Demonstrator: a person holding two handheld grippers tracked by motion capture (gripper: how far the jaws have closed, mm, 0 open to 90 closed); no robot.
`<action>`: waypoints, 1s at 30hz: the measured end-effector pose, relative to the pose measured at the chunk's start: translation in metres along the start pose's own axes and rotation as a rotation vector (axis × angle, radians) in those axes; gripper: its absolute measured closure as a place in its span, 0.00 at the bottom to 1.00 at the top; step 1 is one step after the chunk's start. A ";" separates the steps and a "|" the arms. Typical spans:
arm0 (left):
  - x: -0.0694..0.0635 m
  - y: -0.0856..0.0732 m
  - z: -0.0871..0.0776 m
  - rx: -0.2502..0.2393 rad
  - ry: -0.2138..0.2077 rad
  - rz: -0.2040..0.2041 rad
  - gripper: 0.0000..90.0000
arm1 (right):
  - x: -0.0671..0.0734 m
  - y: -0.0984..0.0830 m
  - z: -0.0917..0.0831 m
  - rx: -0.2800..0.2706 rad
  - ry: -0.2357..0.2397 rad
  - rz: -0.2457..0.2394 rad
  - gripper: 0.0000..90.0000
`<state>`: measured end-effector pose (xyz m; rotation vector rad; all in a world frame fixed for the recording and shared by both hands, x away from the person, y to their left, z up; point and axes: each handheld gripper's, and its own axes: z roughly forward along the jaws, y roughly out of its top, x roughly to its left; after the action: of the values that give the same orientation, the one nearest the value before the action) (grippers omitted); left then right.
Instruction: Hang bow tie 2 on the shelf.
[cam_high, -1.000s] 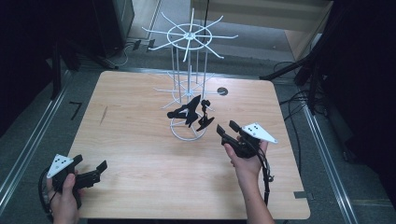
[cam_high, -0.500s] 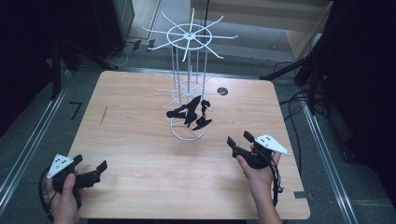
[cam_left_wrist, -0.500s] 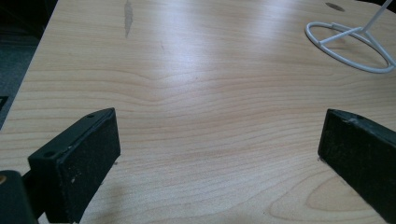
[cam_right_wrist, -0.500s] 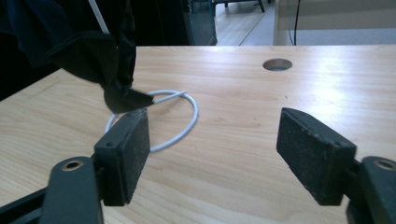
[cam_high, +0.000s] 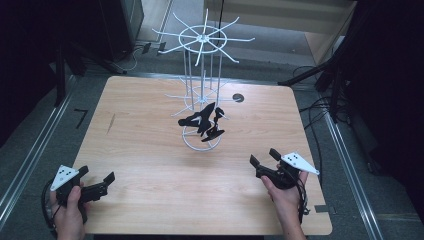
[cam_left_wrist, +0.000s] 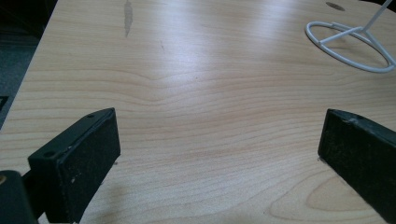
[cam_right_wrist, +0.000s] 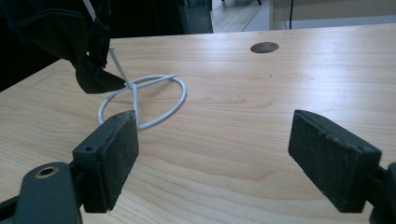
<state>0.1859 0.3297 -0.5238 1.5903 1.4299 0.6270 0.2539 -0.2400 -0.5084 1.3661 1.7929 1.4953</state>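
High view: near left, the left gripper (cam_high: 95, 186) rests low with jaws wide and empty; near right, the right gripper (cam_high: 264, 161) is likewise spread wide, holding nothing. Farther off at mid-table, black garments (cam_high: 202, 122) hang on the white wire rack (cam_high: 201, 80), so hanging looks done. No readable writing anywhere.

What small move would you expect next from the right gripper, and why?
Probably a short reach forward toward the black items hanging low on the white wire rack. The right gripper is open, empty and aimed that way; the left gripper sits farther off.
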 end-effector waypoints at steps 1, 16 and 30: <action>0.000 0.000 0.000 0.001 -0.001 0.001 0.00 | -0.001 0.000 -0.001 0.002 0.001 0.003 0.18; 0.000 0.000 0.000 0.001 0.000 0.000 0.00 | -0.031 -0.012 -0.026 0.013 -0.038 0.026 0.15; 0.000 0.000 0.000 0.000 0.000 0.000 0.00 | -0.054 -0.023 -0.054 0.006 -0.077 0.041 0.15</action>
<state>0.1858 0.3300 -0.5237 1.5907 1.4297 0.6272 0.2238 -0.3114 -0.5254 1.4515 1.7342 1.4391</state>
